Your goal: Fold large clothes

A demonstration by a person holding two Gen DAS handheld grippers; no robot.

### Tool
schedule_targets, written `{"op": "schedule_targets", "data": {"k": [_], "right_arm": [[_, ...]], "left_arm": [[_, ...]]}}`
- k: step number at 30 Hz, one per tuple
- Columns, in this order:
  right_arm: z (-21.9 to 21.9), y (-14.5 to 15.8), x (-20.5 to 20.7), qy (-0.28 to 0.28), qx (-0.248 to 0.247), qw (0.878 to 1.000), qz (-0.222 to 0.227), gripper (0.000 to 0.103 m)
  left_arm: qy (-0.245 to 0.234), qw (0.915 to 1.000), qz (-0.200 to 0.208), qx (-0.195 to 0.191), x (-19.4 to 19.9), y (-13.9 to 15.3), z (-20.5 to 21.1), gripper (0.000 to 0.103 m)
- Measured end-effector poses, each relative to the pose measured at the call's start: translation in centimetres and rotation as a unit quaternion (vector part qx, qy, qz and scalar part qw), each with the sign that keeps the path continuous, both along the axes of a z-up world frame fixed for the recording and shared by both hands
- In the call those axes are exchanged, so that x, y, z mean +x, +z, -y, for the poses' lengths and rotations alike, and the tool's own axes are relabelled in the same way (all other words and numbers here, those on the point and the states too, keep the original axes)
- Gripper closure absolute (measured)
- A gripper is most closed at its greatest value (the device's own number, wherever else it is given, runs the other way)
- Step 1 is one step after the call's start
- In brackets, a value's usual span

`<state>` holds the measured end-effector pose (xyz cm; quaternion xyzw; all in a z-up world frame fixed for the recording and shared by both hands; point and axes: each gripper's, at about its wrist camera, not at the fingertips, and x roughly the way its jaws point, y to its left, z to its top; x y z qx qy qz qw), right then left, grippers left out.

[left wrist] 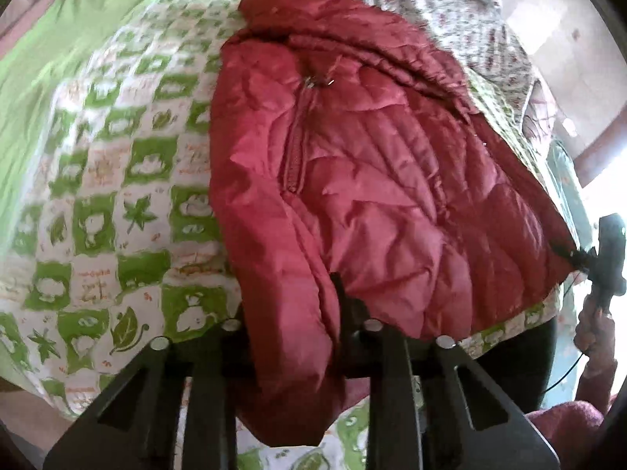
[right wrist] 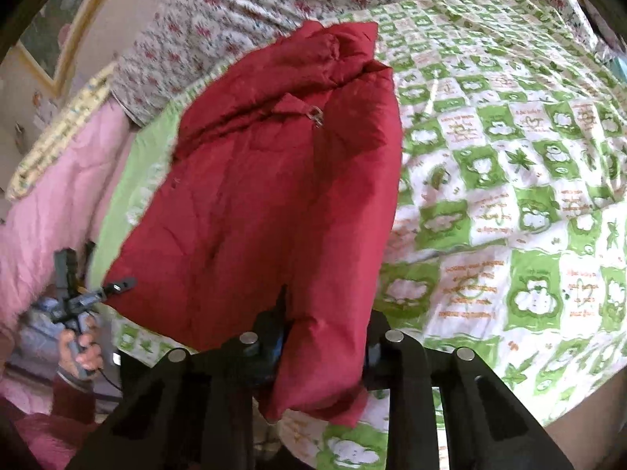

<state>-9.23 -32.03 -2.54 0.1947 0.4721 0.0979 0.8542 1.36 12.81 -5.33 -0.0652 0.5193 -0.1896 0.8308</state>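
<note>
1. Your left tool (left wrist: 290,313) sits at the bottom centre of the left wrist view, clamped on a hem corner of the red jacket (left wrist: 352,180); the fabric bunches between the fingers and hangs down past them.
2. Your right tool (right wrist: 325,325) sits at the bottom centre of the right wrist view, likewise gripping jacket (right wrist: 274,203) fabric, with a fold drooping below the fingers.
3. The jacket fills the middle of both frames, stretched from the tools at the lower edge up to its collar near the top centre. Its zipper runs up the middle, with the metal pull (left wrist: 311,82) near the collar.
4. The jacket lies on the bed's green-and-white checked cover (left wrist: 98,203), which takes the left half of the left wrist view and the right half (right wrist: 509,196) of the right wrist view.
5. A floral sheet (right wrist: 243,11) crosses the top of the frame beyond the collar in both views.
6. A pink quilt (right wrist: 58,196) fills the left edge of the right wrist view.
7. In each view the other tool shows at the side, at the jacket's far hem corner: the right one at the right edge (left wrist: 588,258) of the left wrist view, the left one at the lower left (right wrist: 113,288) of the right wrist view.
</note>
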Motion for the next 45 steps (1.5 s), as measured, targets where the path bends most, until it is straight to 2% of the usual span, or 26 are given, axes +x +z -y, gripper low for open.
{"op": "schedule_targets", "data": {"k": [4,8,15,22,27,33,40,45], "right_arm": [[0.8,1.0,-0.1,-0.002,0.044,0.999,0.025,0.079],[1.3,1.9,0.1,-0.008,0.077,0.996,0.046,0.081],[1.7,5.0,1.2,-0.015,0.090,0.991,0.101,0.081],[2.3,8.3,4.2,-0.019,0.092,0.983,0.156,0.082],[3.6,9.9,7.9,-0.040,0.102,0.977,0.183,0.082],[4.1,12.0,13.4,-0.050,0.089,0.974,0.200,0.081],[4.4,12.6,21.1,-0.080,0.072,0.974,0.198,0.081],[5.2,11.4,25.5,-0.112,0.078,0.973,0.185,0.080]], "left_arm": [[-0.002,0.9990,0.034,-0.029,-0.4,2.3,-0.4,0.086],[0.010,0.9969,0.050,-0.060,-0.1,3.9,-1.2,0.087],[0.020,0.9921,0.098,-0.076,1.3,7.7,-1.0,0.087],[0.027,0.9860,0.148,-0.071,4.3,11.4,-0.2,0.087],[0.040,0.9804,0.178,-0.073,7.6,13.8,0.6,0.087],[0.063,0.9771,0.190,-0.073,13.0,15.5,1.1,0.087],[0.101,0.9763,0.179,-0.068,20.2,15.4,2.3,0.087],[0.116,0.9779,0.166,-0.054,24.6,14.6,3.5,0.087]]}}
